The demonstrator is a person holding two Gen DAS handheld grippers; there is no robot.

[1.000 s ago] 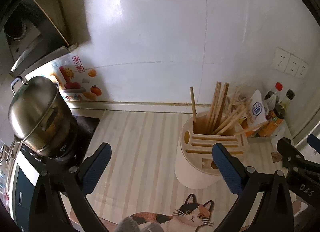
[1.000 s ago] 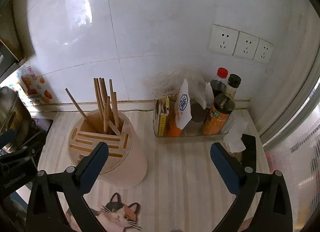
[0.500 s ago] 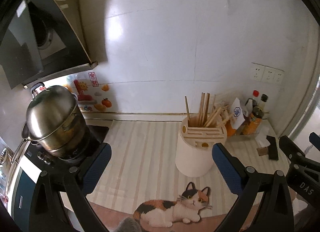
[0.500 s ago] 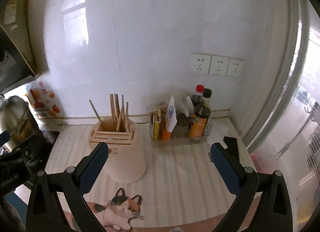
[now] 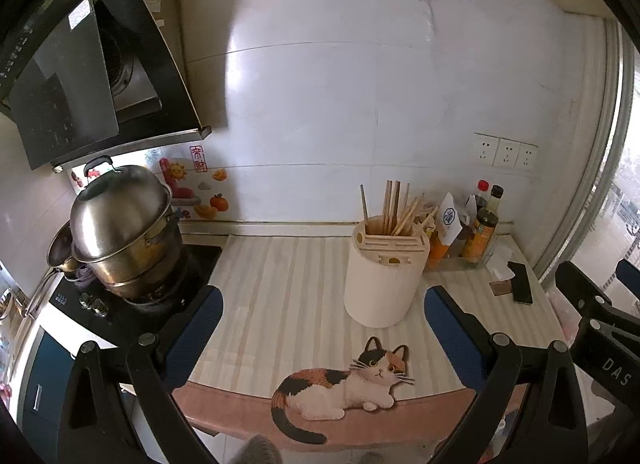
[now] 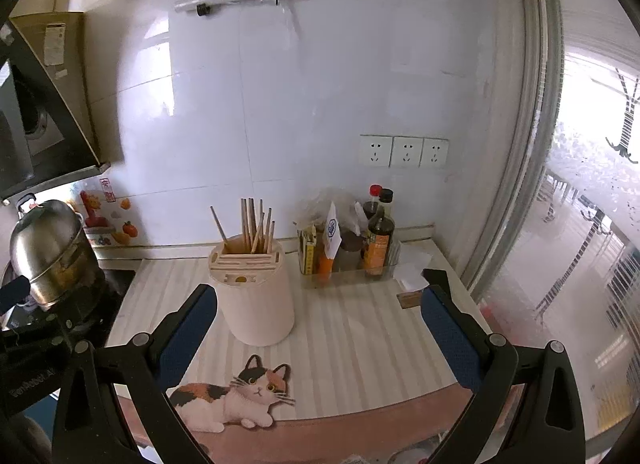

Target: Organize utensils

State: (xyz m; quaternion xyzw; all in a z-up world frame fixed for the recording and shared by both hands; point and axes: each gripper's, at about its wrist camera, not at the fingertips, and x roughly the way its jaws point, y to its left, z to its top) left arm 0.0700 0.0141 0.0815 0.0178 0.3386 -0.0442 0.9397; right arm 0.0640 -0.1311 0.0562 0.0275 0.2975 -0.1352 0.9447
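Observation:
A cream cylindrical utensil holder (image 5: 383, 276) (image 6: 253, 296) stands on the striped counter mat (image 5: 280, 292), with several wooden chopsticks (image 5: 394, 208) (image 6: 254, 230) upright in its back slot. My left gripper (image 5: 322, 328) hangs open in front of the counter's near edge, well back from the holder and empty. My right gripper (image 6: 320, 328) is open too, nothing between its blue pads, also drawn back from the holder. The right gripper's black body (image 5: 592, 328) shows at the right edge of the left wrist view.
A steel steamer pot (image 5: 124, 232) (image 6: 52, 252) sits on the stove at left under a range hood (image 5: 80, 76). A clear tray with sauce bottles (image 6: 378, 240) and packets stands right of the holder. A dark phone (image 5: 520, 282) lies near the window. A cat picture (image 5: 348, 384) marks the mat's front.
Both grippers have pulled back and up from the counter, so the holder looks smaller and farther. Both stayed open and empty.

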